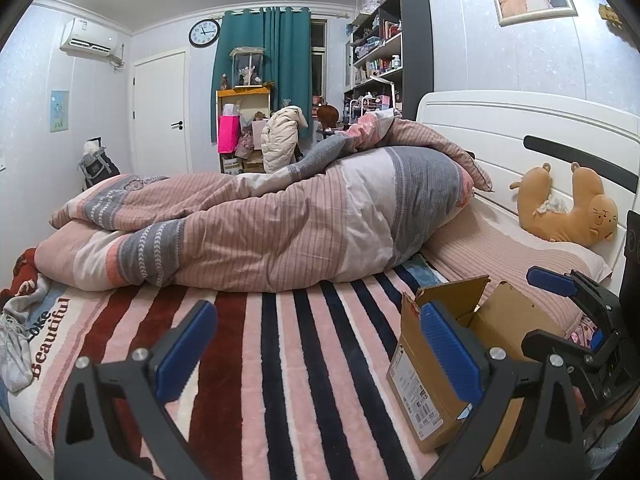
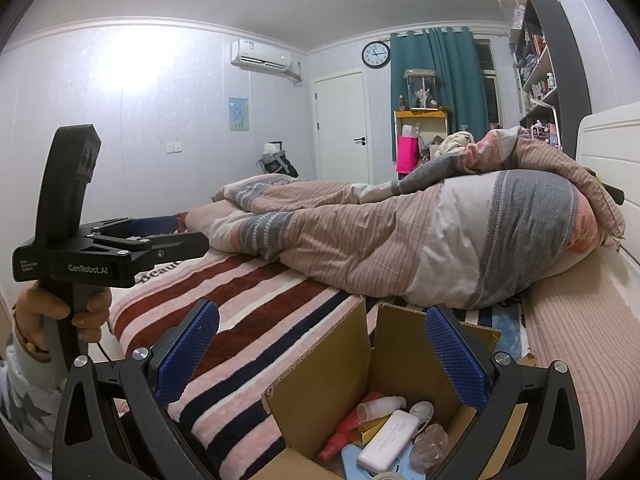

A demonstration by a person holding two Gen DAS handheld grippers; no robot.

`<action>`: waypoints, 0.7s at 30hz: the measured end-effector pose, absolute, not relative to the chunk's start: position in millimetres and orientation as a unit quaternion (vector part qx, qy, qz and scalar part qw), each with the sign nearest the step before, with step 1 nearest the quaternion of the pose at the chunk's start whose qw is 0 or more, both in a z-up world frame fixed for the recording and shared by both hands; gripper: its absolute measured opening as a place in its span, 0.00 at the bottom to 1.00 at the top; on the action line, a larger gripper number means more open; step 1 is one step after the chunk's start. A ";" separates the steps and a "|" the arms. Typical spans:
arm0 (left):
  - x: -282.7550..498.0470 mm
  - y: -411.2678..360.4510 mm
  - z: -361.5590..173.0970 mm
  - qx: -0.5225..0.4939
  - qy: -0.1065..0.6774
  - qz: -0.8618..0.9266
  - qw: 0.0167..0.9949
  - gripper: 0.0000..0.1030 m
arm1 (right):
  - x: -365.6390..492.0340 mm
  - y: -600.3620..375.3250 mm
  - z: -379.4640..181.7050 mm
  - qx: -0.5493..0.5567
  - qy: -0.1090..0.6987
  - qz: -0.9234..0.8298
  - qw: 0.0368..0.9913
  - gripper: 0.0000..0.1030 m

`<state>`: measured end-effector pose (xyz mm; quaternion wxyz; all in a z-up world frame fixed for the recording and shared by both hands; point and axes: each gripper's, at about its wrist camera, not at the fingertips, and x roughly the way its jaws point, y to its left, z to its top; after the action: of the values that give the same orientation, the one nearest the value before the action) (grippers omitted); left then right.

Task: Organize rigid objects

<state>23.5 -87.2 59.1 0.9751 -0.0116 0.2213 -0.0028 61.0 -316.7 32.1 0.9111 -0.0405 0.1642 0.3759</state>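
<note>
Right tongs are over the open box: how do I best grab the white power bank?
Take the white power bank across its narrow width, near the middle, coming straight down from above. It lies flat and diagonal on top of the other items in the cardboard box, so rotate the open right tongs to straddle its long sides; upright flaps block sideways approaches.

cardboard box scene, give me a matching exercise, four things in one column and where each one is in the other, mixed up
Things:
1. white power bank
2. plush cat
3. rolled duvet
4. wall clock

Places:
A. against the white headboard
B. across the striped blanket
C. inside the cardboard box
D. beside the green curtain

Pairs: 1-C, 2-A, 3-B, 4-D
</note>
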 end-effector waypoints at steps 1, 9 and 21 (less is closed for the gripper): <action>23.4 -87.1 59.3 -0.012 0.221 -0.004 0.975 0.98 | 60.8 -317.6 32.5 -0.040 0.165 0.377 0.911 1.00; 22.1 -86.7 59.9 -0.012 0.221 -0.005 0.975 0.98 | 61.2 -317.7 32.3 -0.040 0.164 0.377 0.911 1.00; 21.9 -86.3 60.0 -0.012 0.221 -0.004 0.975 0.98 | 62.1 -318.1 32.1 -0.041 0.165 0.377 0.911 1.00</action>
<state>21.9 -86.3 60.0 0.9752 -0.0122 0.2211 -0.0042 62.1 -318.1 32.1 0.9107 -0.0406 0.1649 0.3766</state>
